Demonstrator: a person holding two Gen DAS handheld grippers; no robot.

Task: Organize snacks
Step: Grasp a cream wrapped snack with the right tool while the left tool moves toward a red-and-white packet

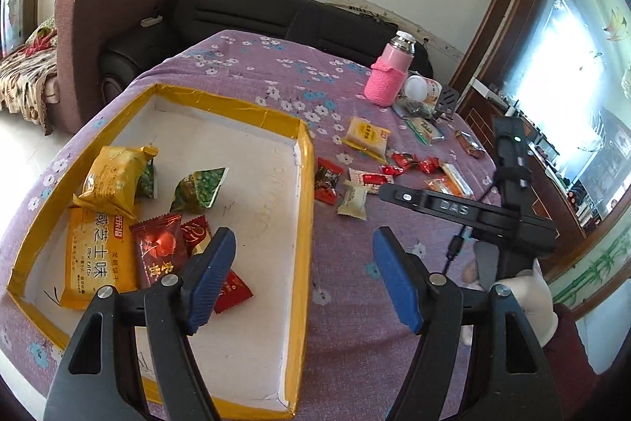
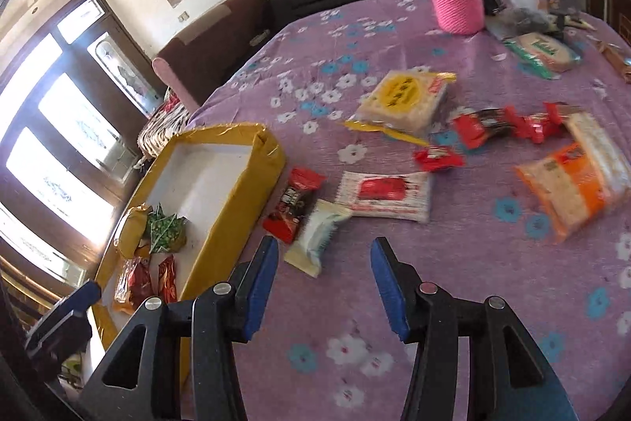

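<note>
A yellow-rimmed white tray [image 1: 303, 160] lies on the purple flowered table and holds several snacks: yellow packs [image 1: 112, 178], green pea packs [image 1: 201, 186], red candy packs [image 1: 159, 247]. My left gripper [image 1: 303, 263] is open and empty above the tray's right rim. My right gripper [image 2: 323, 279] is open and empty, low over the cloth just before a cream candy pack [image 2: 315, 237] and a red-black pack [image 2: 294, 204] beside the tray [image 2: 252, 176]. More loose snacks lie further out: a white-red pack [image 2: 384, 196], a yellow cake pack [image 2: 406, 97], an orange pack [image 2: 572, 188].
A pink sleeved bottle [image 1: 388, 73] stands at the far side of the table with a jar and bags [image 1: 424, 93] beside it. The right-hand device [image 1: 508, 184] and gloved hand [image 1: 540, 298] reach in at right. A black sofa [image 1: 252, 10] sits behind the table.
</note>
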